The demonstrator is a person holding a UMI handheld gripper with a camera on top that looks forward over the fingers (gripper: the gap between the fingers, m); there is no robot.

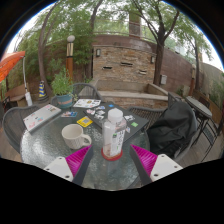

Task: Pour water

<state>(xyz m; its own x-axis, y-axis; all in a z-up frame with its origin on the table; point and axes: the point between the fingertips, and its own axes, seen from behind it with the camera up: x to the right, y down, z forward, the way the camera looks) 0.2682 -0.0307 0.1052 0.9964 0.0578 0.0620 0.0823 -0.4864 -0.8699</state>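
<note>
We see our gripper point(107, 160) with fingers spread, a water bottle point(114, 133) standing between them on the glass patio bench point(45, 140), a white mug point(76, 136) beside it.

Gripper held level, fingers spread wide.

The gripper point(109, 160) points forward with its two fingers apart, one pink pad point(77, 160) on the left finger and the other pad point(143, 160) on the right. Nothing seems pressed between the pads, though their tips are hard to make out.
</note>
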